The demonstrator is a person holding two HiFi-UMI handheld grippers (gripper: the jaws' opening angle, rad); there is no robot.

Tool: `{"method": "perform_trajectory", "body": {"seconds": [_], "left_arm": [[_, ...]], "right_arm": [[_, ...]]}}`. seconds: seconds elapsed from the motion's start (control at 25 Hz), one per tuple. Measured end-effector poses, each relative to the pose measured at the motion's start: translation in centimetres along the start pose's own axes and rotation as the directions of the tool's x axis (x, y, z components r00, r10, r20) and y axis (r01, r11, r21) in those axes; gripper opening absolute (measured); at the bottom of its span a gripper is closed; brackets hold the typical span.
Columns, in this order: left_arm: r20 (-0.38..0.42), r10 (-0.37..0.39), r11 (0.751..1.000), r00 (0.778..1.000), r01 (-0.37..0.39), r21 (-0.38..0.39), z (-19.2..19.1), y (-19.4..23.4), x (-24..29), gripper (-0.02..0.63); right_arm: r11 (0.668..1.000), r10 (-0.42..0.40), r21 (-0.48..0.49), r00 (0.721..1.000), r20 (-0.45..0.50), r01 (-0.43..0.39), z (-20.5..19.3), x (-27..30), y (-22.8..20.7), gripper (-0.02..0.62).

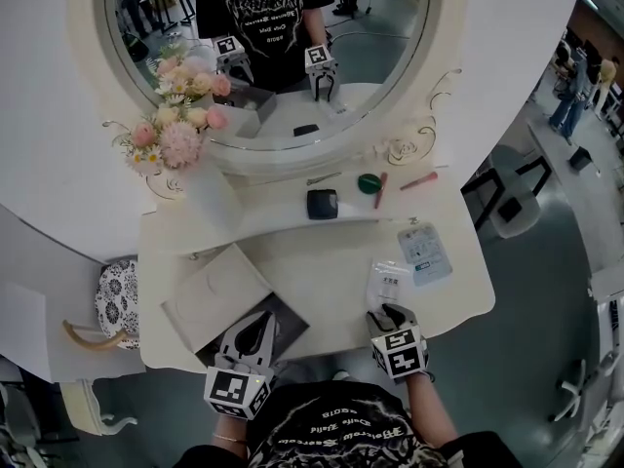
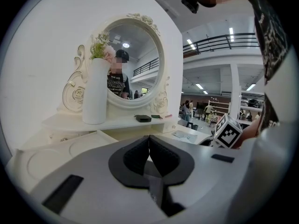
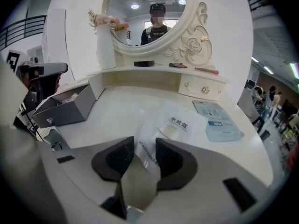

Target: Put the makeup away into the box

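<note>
Right claw [image 3: 145, 149] closing around clear sachet [image 3: 180, 122] on near surface [image 3: 126, 106]; left claw [image 2: 149, 148] pressed together, empty, beside box [image 3: 70, 107].

White table [image 1: 458, 291], grey box [image 3: 65, 108], pale-blue sachet [image 1: 425, 253], green compact [image 1: 370, 183], pink flowers [image 1: 180, 115].

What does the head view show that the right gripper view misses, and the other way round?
Only the head view: the patterned seat left of the dressing table, and the marker cube on the right hand-held gripper. Only the right gripper view: the small drawer under the shelf, and the closing jaws with the clear sachet between them. Both: that sachet, the blue-and-white packet, the black compact, the mirror, the flower vase.
</note>
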State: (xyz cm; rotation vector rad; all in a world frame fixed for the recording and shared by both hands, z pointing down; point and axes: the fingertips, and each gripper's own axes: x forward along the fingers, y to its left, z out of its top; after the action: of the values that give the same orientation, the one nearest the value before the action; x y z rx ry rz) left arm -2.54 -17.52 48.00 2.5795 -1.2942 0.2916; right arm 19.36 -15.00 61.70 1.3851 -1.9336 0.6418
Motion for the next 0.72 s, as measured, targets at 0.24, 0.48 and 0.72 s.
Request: {"method": "perform_trajectory", "body": {"seconds": [0.24, 0.48, 0.72], "left_arm": [[0.000, 0.012, 1.000, 1.000, -0.012, -0.003, 0.1, 0.1, -0.3, 0.015], [-0.007, 0.030, 0.999, 1.000, -0.030, -0.013, -0.3, 0.2, -1.0, 0.015], [0.004, 0.045, 0.999, 0.999, -0.045, -0.022, -0.4, 0.3, -1.4, 0.015]], "right_arm": [[1.000, -0.003, -0.011, 1.000, 0.008, 0.003, 0.2, -0.1, -0.2, 0.115], [0.992, -0.074, -0.094, 0.996, 0.053, 0.079, 0.8, -1.0, -0.7, 0.041], [0.980, -0.107, -0.157, 0.989, 0.101, 0.122, 1.5, -2.0, -0.8, 0.028]]}}
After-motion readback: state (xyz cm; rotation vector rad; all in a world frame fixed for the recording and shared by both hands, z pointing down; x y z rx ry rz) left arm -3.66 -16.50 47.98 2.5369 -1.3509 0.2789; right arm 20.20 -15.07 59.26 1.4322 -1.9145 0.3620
